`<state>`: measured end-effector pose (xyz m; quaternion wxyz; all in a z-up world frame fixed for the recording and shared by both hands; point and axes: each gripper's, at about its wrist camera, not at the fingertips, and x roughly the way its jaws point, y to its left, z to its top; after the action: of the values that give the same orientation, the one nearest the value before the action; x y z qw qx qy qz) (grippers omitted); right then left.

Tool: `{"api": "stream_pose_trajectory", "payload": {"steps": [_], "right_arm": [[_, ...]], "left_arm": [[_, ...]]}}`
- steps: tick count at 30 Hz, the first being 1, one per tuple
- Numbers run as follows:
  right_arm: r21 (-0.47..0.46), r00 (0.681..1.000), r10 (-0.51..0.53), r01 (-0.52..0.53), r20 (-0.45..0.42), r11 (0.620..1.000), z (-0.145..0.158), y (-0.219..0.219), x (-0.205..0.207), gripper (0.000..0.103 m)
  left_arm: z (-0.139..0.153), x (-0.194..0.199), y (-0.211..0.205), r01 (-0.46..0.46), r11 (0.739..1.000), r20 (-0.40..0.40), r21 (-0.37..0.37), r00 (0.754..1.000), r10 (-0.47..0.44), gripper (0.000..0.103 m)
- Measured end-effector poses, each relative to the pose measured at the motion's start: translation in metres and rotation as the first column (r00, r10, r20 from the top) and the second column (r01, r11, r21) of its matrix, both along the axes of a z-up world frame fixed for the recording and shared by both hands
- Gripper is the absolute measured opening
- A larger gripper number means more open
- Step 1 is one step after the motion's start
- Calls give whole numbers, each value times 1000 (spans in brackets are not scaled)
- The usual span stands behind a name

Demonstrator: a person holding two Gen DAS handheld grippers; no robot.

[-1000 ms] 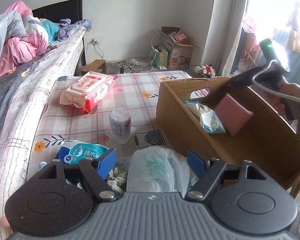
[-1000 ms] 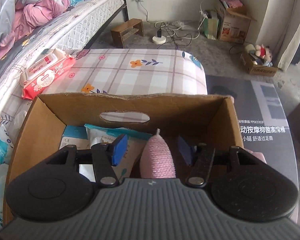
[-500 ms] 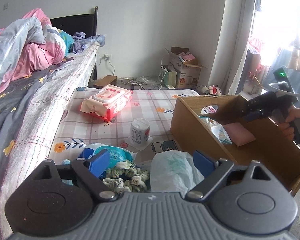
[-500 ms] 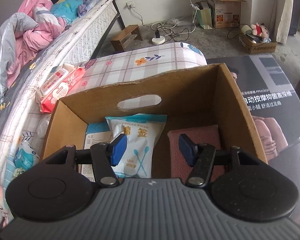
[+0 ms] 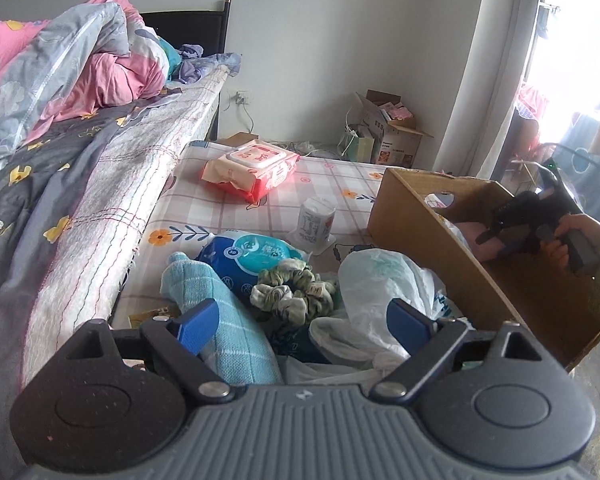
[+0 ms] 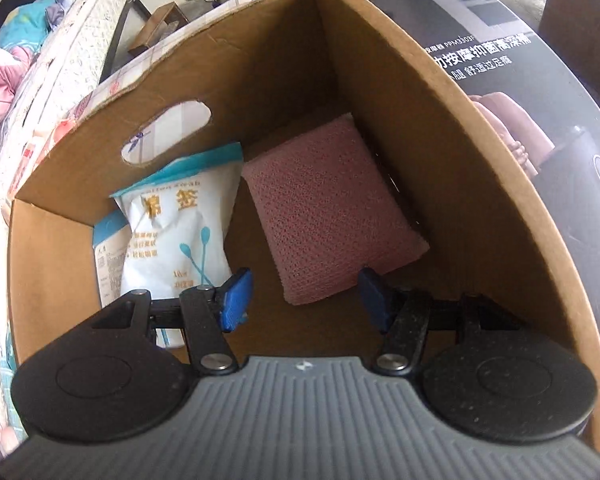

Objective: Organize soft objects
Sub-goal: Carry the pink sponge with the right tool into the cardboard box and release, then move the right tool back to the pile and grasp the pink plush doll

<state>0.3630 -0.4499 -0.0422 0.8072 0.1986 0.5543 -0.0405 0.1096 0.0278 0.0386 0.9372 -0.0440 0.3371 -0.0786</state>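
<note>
Right wrist view puts your right gripper (image 6: 304, 300) inside the cardboard box (image 6: 440, 128), jaws partly apart and gripping nothing. One pink sponge (image 6: 328, 216) lies flat on the box floor just beyond the fingertips, against the box's right wall. One cotton swab bag (image 6: 180, 220) leans at the box's left, over one small carton (image 6: 106, 248).

Your left gripper (image 5: 304, 320) hovers left of the box over the loose pile, jaws having just spread wide, empty. Beside the box you have one teal cloth (image 5: 220, 312), one green scrunchie (image 5: 292, 292), one white plastic bag (image 5: 384, 284), one blue wipes pack (image 5: 248, 252), one red wipes pack (image 5: 252, 168) and one small white container (image 5: 316, 220).
</note>
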Motion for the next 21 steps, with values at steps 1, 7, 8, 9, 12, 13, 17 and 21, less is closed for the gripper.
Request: {"api": "stream_pose_trajectory", "payload": {"steps": [1,7,8,9,12,13,17,21], "right_arm": [[9,1000,-3,3,13,1000,1,1,2,58],[-9,1000,-19,19,8,1000,8,7,4,61],[-8,1000,-19,19,1,1000,11,6,0,62],[-10,1000,-22,22,0,1000,15,6,-6,63],[-12,999,-16,17,29,1000,31,6,-31,64],[-11,999,-10,10,46,1000,38,7,-40,64],[31,988,36,-41,149,999,71,18,-80,65],[86,957,126,-153,259,984,102,48,-119,65]], "left_arm": [[-1,-2,2,-5,1000,0,6,1000,5,92],[-3,-14,9,-22,999,15,32,1000,22,92],[-4,-15,11,-24,999,16,34,1000,24,92],[-4,-16,13,-25,999,16,35,1000,25,92],[-5,-21,18,-28,999,18,36,999,27,92],[-5,-23,20,-28,999,19,37,999,27,92],[-6,-34,25,-26,999,27,46,999,25,92],[-6,-46,29,-33,997,32,74,999,31,92]]}}
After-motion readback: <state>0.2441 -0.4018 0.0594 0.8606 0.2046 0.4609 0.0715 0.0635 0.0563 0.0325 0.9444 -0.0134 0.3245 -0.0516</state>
